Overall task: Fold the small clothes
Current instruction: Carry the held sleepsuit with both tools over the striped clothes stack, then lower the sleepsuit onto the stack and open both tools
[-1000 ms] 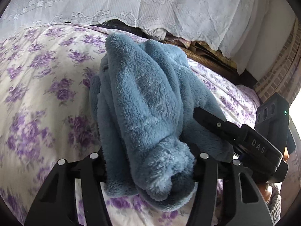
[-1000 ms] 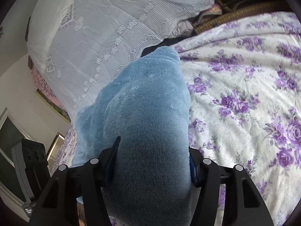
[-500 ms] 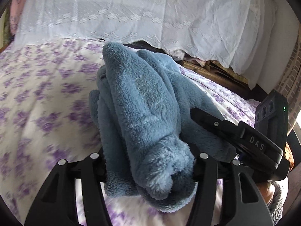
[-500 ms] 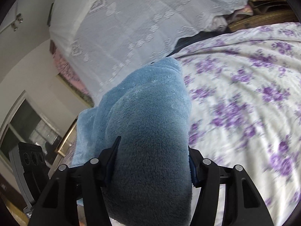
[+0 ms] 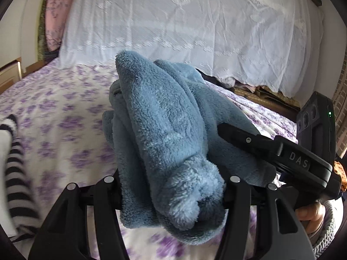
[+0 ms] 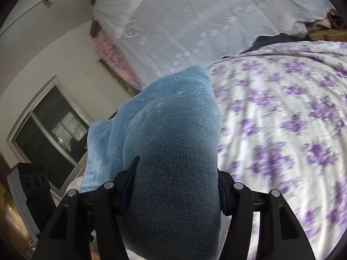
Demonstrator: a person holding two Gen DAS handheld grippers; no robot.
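Observation:
A thick blue fleece garment (image 5: 164, 119) is bunched and lifted above the purple-flowered bed sheet (image 5: 54, 119). My left gripper (image 5: 171, 186) is shut on one end of it, and the fleece bulges out between the jaws. My right gripper (image 6: 175, 186) is shut on the other end of the fleece (image 6: 173, 130), which fills the gap and hides the pads. In the left wrist view one finger (image 5: 238, 136) of the right gripper lies against the fleece from the right. A hand (image 5: 312, 214) holds that gripper.
A black-and-white striped garment (image 5: 15, 162) lies on the sheet at the far left. A white lace cover (image 5: 195, 32) drapes over a pile behind the bed. A window (image 6: 49, 130) and wall are to the left in the right wrist view.
Both grippers have risen and swung across the bed with the fleece still held. More of the wall and lace cover shows, and the striped garment has come into view at left.

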